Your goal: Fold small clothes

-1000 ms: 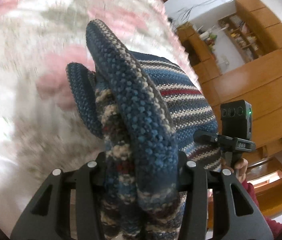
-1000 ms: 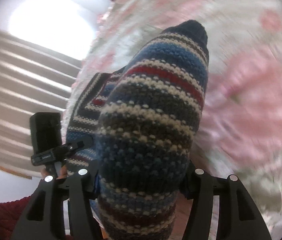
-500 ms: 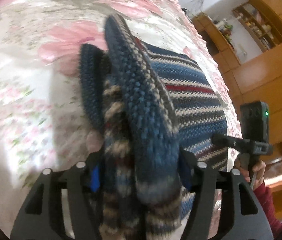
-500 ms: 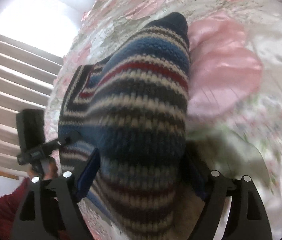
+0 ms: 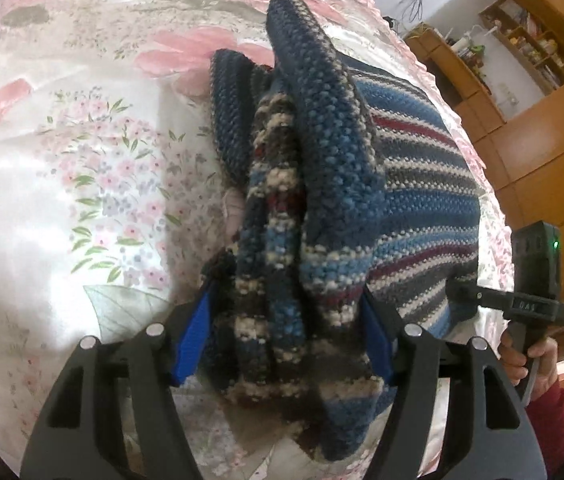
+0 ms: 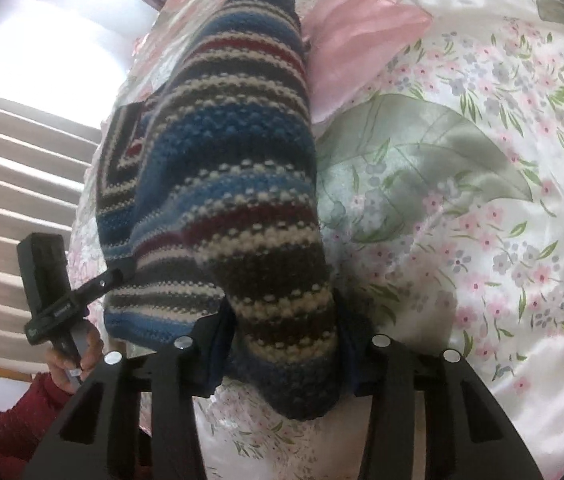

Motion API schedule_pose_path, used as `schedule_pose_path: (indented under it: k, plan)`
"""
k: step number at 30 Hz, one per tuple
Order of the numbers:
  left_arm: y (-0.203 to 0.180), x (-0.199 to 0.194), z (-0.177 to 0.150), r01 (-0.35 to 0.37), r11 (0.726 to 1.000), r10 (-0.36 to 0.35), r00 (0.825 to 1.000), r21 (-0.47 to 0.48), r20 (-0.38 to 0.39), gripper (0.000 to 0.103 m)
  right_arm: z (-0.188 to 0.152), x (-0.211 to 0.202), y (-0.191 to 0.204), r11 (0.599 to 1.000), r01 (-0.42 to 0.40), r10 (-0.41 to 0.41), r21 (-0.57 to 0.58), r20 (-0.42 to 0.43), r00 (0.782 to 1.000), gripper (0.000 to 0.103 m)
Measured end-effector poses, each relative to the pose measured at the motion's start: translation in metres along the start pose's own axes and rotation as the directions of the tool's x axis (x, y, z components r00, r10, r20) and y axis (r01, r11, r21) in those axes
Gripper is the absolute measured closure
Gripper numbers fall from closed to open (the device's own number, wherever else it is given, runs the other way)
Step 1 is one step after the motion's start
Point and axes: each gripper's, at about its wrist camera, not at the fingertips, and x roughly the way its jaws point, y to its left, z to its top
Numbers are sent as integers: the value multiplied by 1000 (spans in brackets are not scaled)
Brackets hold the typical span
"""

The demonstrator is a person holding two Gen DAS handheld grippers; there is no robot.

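left gripper (image 5: 288,320) and right gripper (image 6: 284,344) each clamped on the striped knit garment (image 5: 414,184) | garment over the floral bedspread (image 6: 462,152) | we keep both edges level, lay flat before releasing.

- floral satin bedspread (image 5: 81,184), pink and green print
- wooden cabinets (image 5: 542,128) (shelves hold small clutter)
- pale curtain (image 6: 9,184) beside a bright window (image 6: 41,48)

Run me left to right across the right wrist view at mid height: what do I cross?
Window blinds → other gripper's handle held in a hand → striped knit garment → green leaf print on the floral bedspread → pink-flowered satin.
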Motion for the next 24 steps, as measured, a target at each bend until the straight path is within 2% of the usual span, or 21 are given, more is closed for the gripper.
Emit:
schedule_pose_path:
  k: [2, 3, 5, 6, 7, 10, 13, 19, 24]
  plan:
    - [-5, -6, 1, -16, 1000, 16, 1000, -10, -2, 36, -7, -12, -2, 1000, 17, -17, 4, 12, 1000, 52]
    - [-9, -11, 0, -22, 1000, 22, 1000, -17, 0, 36, -17, -24, -5, 999, 37, -37, 2, 16, 999, 44]
    - [-12, -27, -4, -46, 999, 46, 999, -17, 20, 33, -23, -35, 11, 991, 127, -125, -37, 39, 991, 31]
    - [-17, -36, -6, -79, 997, 79, 996, -6, 31, 27, -27, -41, 19, 982, 179, -176, -53, 56, 983, 16]
    - [-23, -45, -10, -124, 992, 124, 992, 9, 37, 24, -34, -48, 29, 971, 231, -226, -65, 77, 971, 8]
    - [-37, -64, -23, -219, 975, 217, 975, 30, 44, 16, -49, -59, 50, 947, 314, -306, -73, 99, 947, 4]
    - [-48, -82, -36, -259, 966, 258, 965, 27, 40, 14, -65, -68, 64, 921, 385, -376, -64, 116, 919, 4]
    - [-68, -122, -62, -323, 946, 323, 944, -3, 73, 14, -92, -95, 84, 917, 388, -371, -91, 156, 915, 4]
    - [-80, -143, -75, -355, 935, 355, 929, -18, 101, 14, -105, -112, 111, 903, 413, -388, -121, 186, 903, 4]
